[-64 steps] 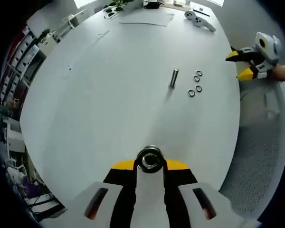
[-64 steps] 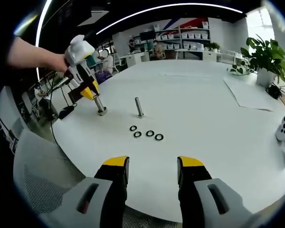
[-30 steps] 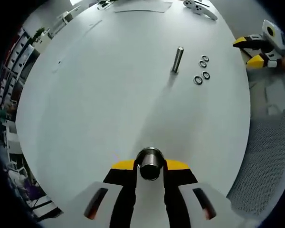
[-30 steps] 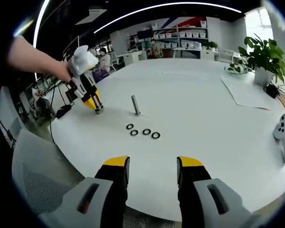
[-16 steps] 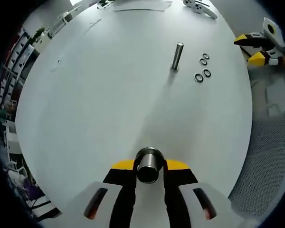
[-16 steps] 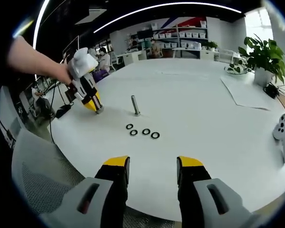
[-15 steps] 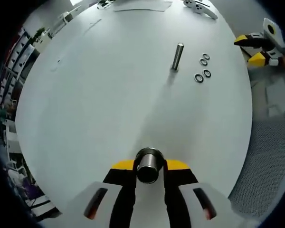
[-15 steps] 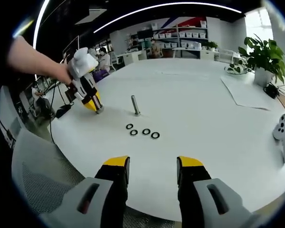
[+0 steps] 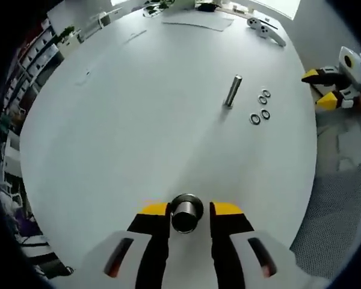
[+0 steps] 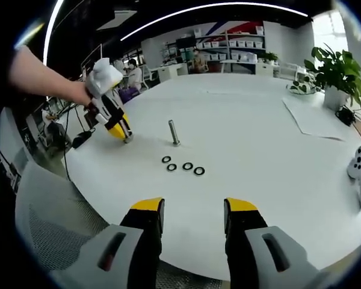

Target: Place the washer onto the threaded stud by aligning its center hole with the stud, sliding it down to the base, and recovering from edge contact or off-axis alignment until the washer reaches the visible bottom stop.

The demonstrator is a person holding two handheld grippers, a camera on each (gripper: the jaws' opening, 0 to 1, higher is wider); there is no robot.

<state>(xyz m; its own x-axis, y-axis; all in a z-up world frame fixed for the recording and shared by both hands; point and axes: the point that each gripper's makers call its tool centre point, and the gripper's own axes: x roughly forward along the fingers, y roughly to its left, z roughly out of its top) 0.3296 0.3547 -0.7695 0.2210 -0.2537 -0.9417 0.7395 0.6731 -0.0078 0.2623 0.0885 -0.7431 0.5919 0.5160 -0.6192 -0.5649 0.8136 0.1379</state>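
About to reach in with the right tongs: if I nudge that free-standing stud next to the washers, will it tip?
Probably. The stud stands upright, tall and slim on a small foot, so a push near its top could topple it. Once down, its round shaft would likely roll on the smooth white table. The four washers lie flat and should just slide.

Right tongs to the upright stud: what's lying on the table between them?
Four washers in a row, seen in the right gripper view, between the right tongs and the stud; otherwise bare table.
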